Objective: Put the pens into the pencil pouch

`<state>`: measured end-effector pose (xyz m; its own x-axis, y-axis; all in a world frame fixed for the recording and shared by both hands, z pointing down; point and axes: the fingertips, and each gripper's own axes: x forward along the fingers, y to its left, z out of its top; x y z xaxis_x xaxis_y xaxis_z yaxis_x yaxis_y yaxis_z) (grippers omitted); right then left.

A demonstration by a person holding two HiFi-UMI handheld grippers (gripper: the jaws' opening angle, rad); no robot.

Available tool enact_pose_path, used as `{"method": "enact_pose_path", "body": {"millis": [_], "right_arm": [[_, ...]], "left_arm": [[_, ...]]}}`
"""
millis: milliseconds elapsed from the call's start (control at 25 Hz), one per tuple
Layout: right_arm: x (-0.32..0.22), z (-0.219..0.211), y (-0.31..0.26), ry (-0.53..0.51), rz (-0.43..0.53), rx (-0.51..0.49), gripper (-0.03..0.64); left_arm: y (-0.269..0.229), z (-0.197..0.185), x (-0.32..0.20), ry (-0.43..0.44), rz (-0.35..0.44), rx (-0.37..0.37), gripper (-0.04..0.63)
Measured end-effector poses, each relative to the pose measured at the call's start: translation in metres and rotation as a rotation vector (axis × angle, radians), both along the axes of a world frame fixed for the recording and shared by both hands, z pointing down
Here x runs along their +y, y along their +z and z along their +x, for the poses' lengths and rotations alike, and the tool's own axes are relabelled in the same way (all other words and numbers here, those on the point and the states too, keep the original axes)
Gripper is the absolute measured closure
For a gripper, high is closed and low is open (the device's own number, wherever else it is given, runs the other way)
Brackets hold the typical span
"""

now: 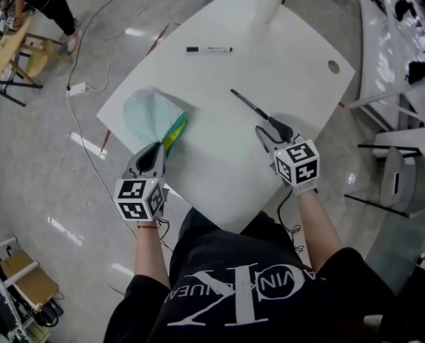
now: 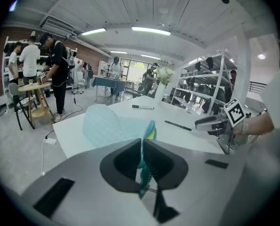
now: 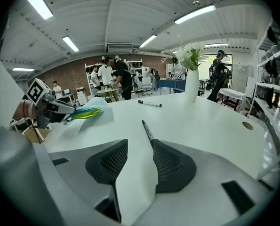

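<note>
Beneath both claws, a white surface (image 1: 219, 156) with rounded corners. Just ahead of the left claw (image 1: 158, 147), a pale blue pencil pouch (image 1: 146, 114) with a green and yellow edge. Ahead of the right claw (image 1: 267, 126), a slim black pen (image 1: 248, 103), slanting away. Farther out beyond both claws, a white marker pen (image 1: 208, 49) with a black cap, well apart from the pouch. Past that, a white vase (image 1: 268, 6) of flowers at the far edge. Out to the right claw's side, a small round hole (image 1: 333, 67) in the surface. All around, grey polished floor (image 1: 48, 170), with a white plug box (image 1: 77, 88) off to the left claw's side.

Only in the head view: the marker cubes (image 1: 139, 199) and the person's forearms (image 1: 319, 224). Only in the two claw views: standing people (image 2: 59, 74) at far benches, metal shelving (image 2: 208, 86), strip lights (image 3: 196, 14) overhead, a brick back wall (image 3: 76, 79).

Left claw: jaws together, clamped on the pouch's green edge, fabric pinched between the pads. Right claw: jaws apart, only bare surface between them. Pen's near end right at the tip of one jaw, contact impossible to tell.
</note>
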<state>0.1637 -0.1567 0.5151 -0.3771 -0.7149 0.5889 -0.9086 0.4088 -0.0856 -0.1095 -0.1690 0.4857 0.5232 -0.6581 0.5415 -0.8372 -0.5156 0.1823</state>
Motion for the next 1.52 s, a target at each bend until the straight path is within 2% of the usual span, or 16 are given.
{"method": "enact_pose_path", "body": {"millis": [320, 440, 520, 760, 920, 1120, 1280, 1520], "right_arm": [[-0.031, 0.014, 0.033, -0.077, -0.102, 0.091, 0.468], [-0.029, 0.009, 0.042, -0.114, -0.13, 0.129, 0.527], [-0.028, 0.009, 0.042, -0.13, -0.124, 0.134, 0.549], [-0.022, 0.004, 0.036, -0.177, -0.11, 0.091, 0.551], [-0.015, -0.022, 0.017, -0.212, -0.095, 0.009, 0.549], [0.011, -0.083, -0.007, -0.387, -0.101, -0.071, 0.549], [0.034, -0.124, -0.008, -0.518, -0.138, -0.077, 0.549], [0.044, -0.146, 0.005, -0.581, -0.203, -0.046, 0.549]], "left_arm": [[-0.001, 0.004, 0.008, -0.062, 0.003, -0.028, 0.577], [0.001, 0.003, 0.01, -0.072, -0.002, -0.037, 0.577], [0.001, 0.005, 0.01, -0.08, -0.002, -0.035, 0.577], [0.004, 0.015, 0.01, -0.09, -0.006, -0.026, 0.577], [0.004, 0.015, 0.005, -0.092, -0.005, -0.024, 0.577], [-0.003, 0.014, 0.001, -0.092, 0.014, -0.023, 0.577], [-0.009, 0.017, -0.001, -0.081, 0.029, -0.02, 0.577], [-0.016, 0.025, -0.005, -0.063, 0.067, 0.0, 0.577]]}}
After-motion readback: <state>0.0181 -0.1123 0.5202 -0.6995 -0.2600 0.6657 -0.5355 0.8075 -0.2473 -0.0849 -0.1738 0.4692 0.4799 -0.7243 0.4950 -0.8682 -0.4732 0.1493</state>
